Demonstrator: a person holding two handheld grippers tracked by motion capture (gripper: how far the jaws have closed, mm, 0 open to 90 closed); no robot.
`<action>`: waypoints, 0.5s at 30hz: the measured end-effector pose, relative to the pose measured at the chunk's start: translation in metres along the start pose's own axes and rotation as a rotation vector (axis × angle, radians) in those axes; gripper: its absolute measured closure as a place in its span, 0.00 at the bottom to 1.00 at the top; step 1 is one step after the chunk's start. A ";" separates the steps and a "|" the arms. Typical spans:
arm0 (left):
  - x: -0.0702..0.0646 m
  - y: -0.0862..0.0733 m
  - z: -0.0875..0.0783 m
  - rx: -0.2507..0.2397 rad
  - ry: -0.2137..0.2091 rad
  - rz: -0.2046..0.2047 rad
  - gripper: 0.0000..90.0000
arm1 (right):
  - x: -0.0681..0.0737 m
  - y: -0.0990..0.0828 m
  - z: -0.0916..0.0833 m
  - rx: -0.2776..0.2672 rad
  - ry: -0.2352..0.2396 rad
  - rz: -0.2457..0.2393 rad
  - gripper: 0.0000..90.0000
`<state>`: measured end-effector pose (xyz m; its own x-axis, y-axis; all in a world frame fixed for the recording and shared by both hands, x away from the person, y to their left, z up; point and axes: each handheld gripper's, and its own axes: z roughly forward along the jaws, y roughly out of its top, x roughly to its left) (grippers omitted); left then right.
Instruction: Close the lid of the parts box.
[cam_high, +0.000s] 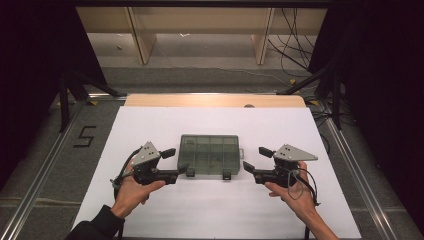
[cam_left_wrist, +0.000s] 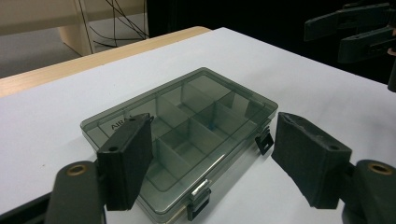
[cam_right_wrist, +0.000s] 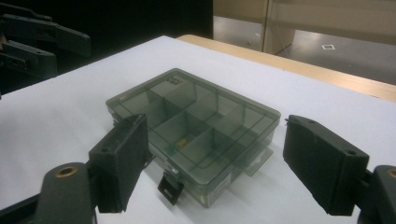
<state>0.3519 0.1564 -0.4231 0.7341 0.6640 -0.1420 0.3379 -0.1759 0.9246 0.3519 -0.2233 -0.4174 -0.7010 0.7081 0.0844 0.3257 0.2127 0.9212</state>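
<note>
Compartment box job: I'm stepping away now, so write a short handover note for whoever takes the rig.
Left claw: open, empty, beside the box's left front corner.
Right claw: open, empty, just off the box's right side.
Smoky compartment box: flat on the white sheet, lid down, both front latches hanging loose, so apparently unlatched.
One small yellowish item sits in a compartment.
Left to do: probably lift the lid; nothing gripped yet.
</note>
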 end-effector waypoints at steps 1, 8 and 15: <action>0.000 0.000 -0.001 0.001 0.004 0.003 0.30 | 0.001 -0.001 0.000 -0.014 0.001 0.005 0.26; -0.004 0.001 -0.006 -0.027 -0.007 0.023 0.28 | 0.006 -0.006 -0.005 -0.009 -0.002 0.004 0.23; -0.009 -0.001 -0.011 -0.034 -0.006 0.017 0.28 | 0.011 -0.008 -0.011 -0.033 0.004 0.032 0.23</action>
<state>0.3384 0.1587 -0.4192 0.7428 0.6571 -0.1284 0.3056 -0.1622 0.9382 0.3348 -0.2247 -0.4193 -0.6935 0.7112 0.1153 0.3271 0.1681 0.9299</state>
